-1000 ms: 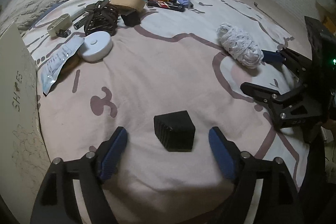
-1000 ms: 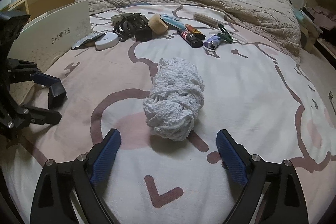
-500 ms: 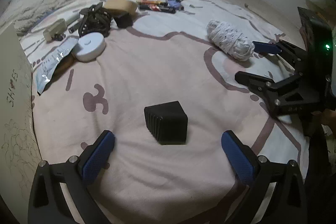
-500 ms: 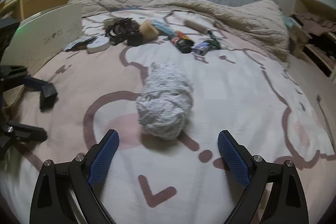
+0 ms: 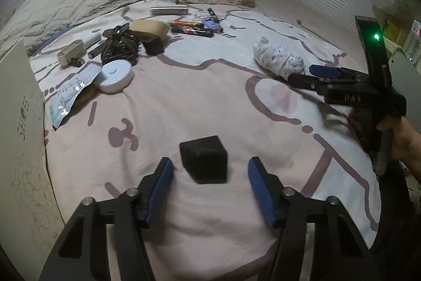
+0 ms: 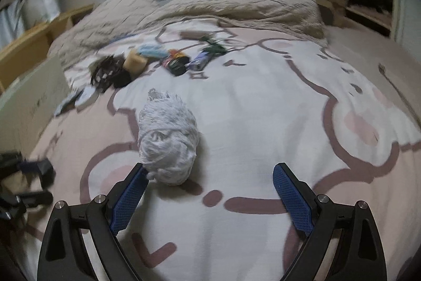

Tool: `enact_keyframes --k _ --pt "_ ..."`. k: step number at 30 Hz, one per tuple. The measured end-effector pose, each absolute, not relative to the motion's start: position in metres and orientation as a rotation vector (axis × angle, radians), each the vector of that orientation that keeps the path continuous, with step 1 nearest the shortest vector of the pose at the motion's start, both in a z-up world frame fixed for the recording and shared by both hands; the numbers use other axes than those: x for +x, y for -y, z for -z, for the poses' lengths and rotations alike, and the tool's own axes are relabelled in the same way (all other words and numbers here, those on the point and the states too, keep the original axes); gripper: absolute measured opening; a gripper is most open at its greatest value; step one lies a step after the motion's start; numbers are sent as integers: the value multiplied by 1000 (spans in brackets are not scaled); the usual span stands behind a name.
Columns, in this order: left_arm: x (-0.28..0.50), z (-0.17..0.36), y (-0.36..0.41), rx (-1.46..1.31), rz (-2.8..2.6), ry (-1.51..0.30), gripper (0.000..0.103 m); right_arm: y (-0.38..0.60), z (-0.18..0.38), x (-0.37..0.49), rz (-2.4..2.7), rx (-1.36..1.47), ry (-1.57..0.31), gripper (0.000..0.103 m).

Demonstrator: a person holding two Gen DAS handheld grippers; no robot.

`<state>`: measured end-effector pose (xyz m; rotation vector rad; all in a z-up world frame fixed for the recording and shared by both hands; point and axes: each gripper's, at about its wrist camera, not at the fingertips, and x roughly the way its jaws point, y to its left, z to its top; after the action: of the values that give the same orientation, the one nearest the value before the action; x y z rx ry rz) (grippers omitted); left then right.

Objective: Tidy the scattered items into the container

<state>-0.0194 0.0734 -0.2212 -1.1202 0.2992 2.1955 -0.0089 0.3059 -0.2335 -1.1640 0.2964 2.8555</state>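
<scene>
1. Down the left wrist view, the left gripper [image 5: 210, 173] is closing around a black cube [image 5: 204, 158] near the bed's [image 5: 184, 102] front edge, its pads not yet touching it.
2. Right wrist view: the right gripper [image 6: 210, 178] gapes wide and empty, a white yarn ball [image 6: 168, 141] just beyond its left finger [image 6: 129, 198]; the white box [image 6: 29, 96] stands at the bed's left edge.

Left claw [image 5: 210, 175] closing, pads untouched; right claw [image 6: 210, 186] gapes wide.

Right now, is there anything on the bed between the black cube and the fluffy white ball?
No. In the left wrist view only bare pink and white bedspread lies between the black cube and the white yarn ball.
</scene>
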Motion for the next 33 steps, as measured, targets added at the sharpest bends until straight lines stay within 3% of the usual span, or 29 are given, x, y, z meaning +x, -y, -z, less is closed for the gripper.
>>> enact_keyframes --k 5,24,33 --pt "-25 216 -81 -1111 -2178 -290 40 -309 233 -6 -2862 -1143 -335 95" --pt "-25 214 -92 -1148 -2112 -243 45 -315 228 1 -2909 -1114 -399 95" --pt "-32 217 -79 -1298 -2102 -40 45 -295 204 -22 -2939 -1143 -174 95"
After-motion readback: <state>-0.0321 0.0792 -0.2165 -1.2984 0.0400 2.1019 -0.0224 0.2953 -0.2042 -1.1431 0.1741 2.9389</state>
